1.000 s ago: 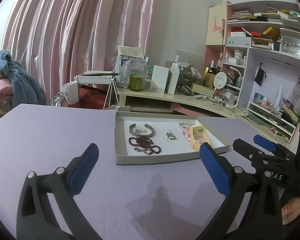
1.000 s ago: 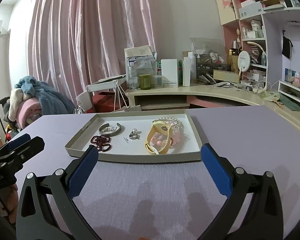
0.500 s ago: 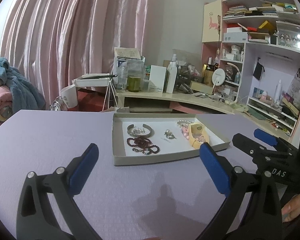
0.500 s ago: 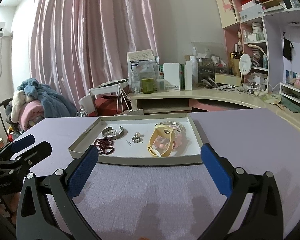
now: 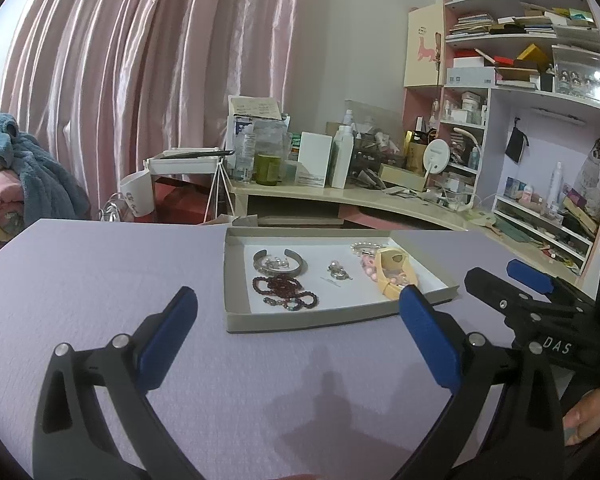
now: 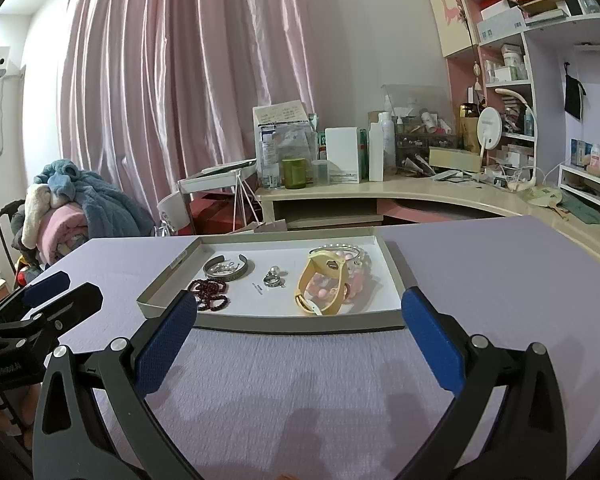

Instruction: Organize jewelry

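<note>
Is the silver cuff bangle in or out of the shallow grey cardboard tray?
In. The silver cuff bangle lies flat on the white floor of the shallow grey cardboard tray, at its left end, behind the dark red bead bracelet.

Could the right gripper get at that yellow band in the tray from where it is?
Probably yes: the right gripper is open, the yellow band lies straight ahead, and only the low tray rim stands between.

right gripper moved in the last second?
Yes. The right gripper has backed away slightly and tilted up: the tray sits lower in its view, and the curtain top shows.
</note>
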A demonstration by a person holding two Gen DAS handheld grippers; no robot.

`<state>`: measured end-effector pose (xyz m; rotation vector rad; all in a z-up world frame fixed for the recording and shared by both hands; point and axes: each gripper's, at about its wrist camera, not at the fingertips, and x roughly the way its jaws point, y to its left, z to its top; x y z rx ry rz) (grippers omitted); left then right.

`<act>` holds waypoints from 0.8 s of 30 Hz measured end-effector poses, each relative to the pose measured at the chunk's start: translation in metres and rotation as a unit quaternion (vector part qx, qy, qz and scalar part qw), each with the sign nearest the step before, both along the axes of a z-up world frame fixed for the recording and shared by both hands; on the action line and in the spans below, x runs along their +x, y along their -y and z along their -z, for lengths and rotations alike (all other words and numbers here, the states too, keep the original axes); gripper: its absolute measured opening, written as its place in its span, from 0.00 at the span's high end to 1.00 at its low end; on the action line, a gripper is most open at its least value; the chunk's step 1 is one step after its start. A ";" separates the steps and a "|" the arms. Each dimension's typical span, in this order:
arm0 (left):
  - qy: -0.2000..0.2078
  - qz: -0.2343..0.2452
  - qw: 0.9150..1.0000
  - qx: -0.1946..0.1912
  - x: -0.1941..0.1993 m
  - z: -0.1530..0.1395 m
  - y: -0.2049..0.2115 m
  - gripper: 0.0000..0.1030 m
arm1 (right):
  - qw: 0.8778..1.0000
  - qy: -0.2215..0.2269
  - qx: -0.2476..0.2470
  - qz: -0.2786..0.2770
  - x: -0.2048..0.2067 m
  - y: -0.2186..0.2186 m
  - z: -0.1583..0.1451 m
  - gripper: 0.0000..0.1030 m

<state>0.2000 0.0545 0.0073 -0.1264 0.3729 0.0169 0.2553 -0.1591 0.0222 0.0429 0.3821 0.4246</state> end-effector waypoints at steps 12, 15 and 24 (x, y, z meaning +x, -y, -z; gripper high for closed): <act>-0.002 0.009 1.000 -0.015 0.002 0.000 -0.002 0.02 | 1.000 -0.003 0.003 0.000 -0.001 -0.004 0.004 0.01; -0.002 0.009 1.000 -0.014 0.002 0.000 -0.002 0.02 | 1.000 -0.003 0.003 0.000 0.000 -0.003 0.004 0.01; 0.000 0.008 1.000 -0.014 0.002 0.000 -0.003 0.02 | 1.000 -0.003 0.004 0.000 -0.001 -0.003 0.004 0.01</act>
